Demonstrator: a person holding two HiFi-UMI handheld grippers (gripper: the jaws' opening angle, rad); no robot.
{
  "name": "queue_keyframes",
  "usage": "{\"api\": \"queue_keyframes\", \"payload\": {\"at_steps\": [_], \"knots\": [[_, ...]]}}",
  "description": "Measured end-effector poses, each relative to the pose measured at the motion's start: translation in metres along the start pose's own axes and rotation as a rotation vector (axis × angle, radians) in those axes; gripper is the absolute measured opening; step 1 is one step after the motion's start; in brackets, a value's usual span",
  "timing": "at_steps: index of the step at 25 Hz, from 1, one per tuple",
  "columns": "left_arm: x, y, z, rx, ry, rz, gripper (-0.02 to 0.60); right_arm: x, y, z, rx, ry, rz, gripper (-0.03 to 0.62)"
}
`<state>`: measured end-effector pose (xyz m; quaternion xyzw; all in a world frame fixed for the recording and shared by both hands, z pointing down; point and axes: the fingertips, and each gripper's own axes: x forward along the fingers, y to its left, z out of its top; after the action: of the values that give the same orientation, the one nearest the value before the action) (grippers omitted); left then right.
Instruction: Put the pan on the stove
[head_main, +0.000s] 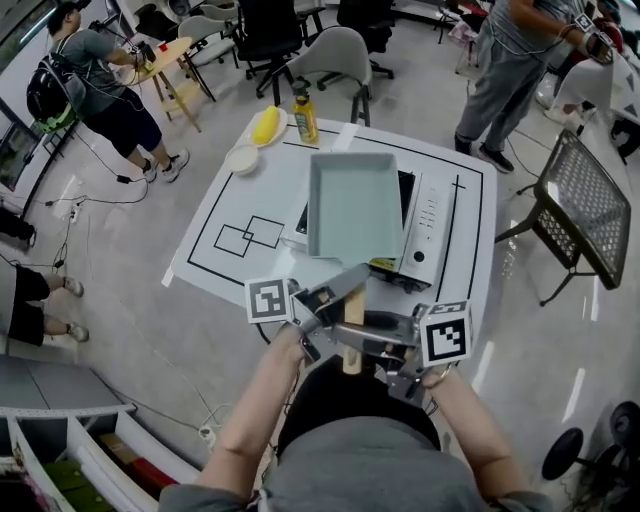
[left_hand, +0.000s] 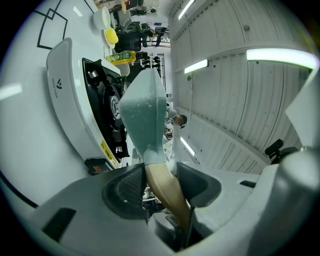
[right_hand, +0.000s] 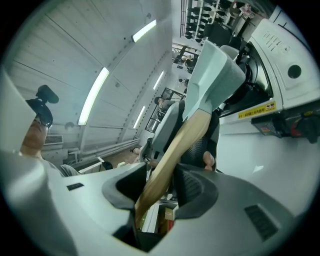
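Pan (head_main: 355, 205) was over the stove (head_main: 428, 225), seemingly not yet seated on the burner. Left gripper (left_hand: 157, 175) and right gripper (right_hand: 167, 175) each pinched its wooden handle (head_main: 352, 345), at the stove's near side. Remaining: lower it onto the stove, release.
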<state>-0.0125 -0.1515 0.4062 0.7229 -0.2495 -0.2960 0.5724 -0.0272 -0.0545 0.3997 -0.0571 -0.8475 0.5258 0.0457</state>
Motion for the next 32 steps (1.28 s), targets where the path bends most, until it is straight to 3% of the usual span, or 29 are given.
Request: {"api": "queue_keyframes", "payload": {"at_steps": [21, 32], "knots": [[-0.002, 0.020, 0.048, -0.093, 0.298, -0.044, 0.179, 0.056, -0.032, 0.044, 0.046, -0.264, -0.157, 0.173], [-0.004, 0.026, 0.047, -0.103, 0.337, -0.051, 0.179, 0.062, -0.039, 0.044, 0.061, -0.315, -0.194, 0.170]]}}
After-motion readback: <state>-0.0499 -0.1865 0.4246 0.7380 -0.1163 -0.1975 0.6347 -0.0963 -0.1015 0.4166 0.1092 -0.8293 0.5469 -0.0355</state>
